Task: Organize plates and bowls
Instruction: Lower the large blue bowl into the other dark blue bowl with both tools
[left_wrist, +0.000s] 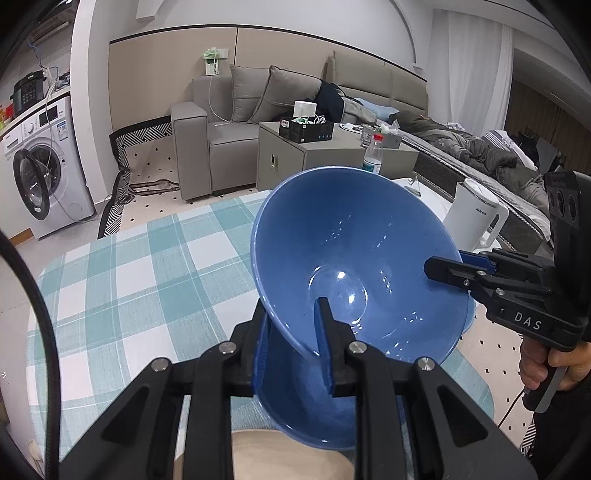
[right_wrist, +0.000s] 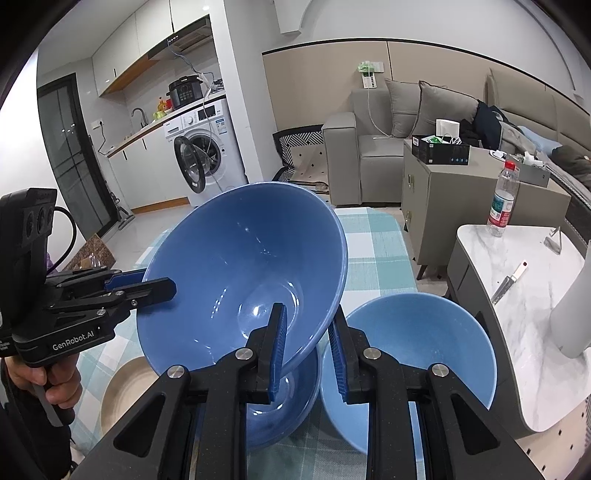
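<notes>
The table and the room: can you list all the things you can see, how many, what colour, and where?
Big bowl: one, blue, tilted, lifted above the table.
Other bowls: two, blue; one under the big bowl, one to its right.
Plate: one, beige, at the near table edge.
Tablecloth: one, teal and white checks.
Bottle: one, clear, red cap, marble table.
Knife: one, marble table.
Kettle: one, white.
Washing machine: one, white, door open.
Sofa: one, grey.
Left gripper, right gripper: two, black, jaws clamping the big bowl's rim.

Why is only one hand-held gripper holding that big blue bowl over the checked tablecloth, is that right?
Not quite: two are holding it. The right wrist view shows the right hand-held gripper pinching the big blue bowl at its near rim while the left hand-held gripper clamps the opposite rim. The rest holds: the bowl is over the checked tablecloth.
</notes>
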